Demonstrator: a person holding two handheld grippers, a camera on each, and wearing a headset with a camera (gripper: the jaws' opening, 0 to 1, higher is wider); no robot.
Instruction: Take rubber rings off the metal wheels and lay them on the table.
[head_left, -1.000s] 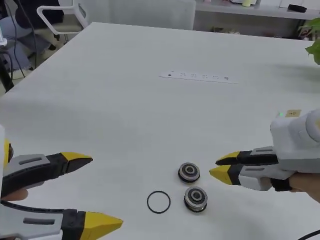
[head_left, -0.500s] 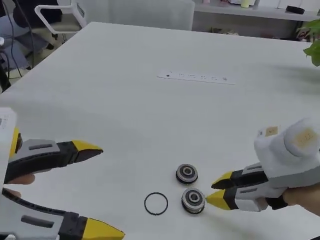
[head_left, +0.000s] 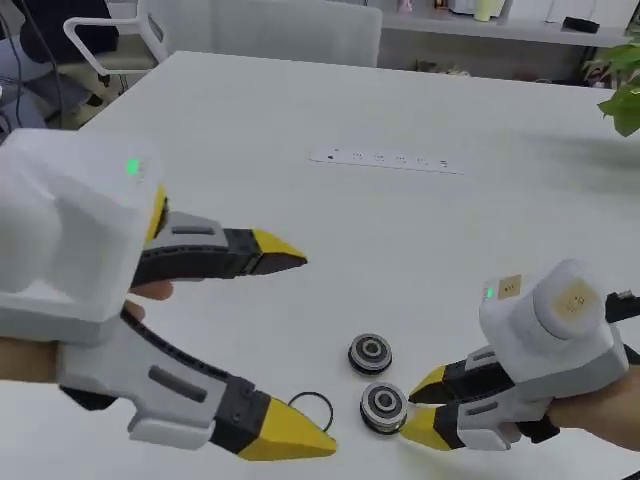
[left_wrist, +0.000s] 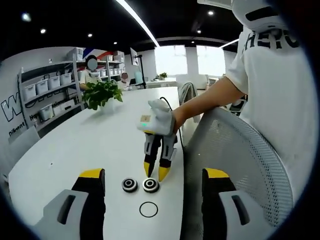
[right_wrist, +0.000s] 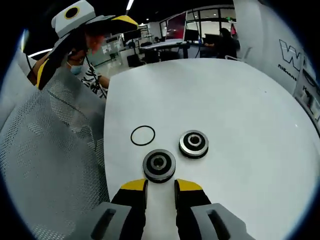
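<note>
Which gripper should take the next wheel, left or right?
Right, probably. The right gripper sits low at the table, its fingers narrowly apart and aimed at the nearer wheel, tips just short of it. The left gripper hangs wide open above the table, away from both wheels.

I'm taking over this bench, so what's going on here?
A person works over a white table with a hand-held gripper in each hand. The right hand-held gripper, jaws slightly apart and holding nothing, points at the near wheel. The far wheel sits just beyond it. One ring lies loose on the table beside the near wheel. The left hand-held gripper hangs wide open, holding nothing.
</note>
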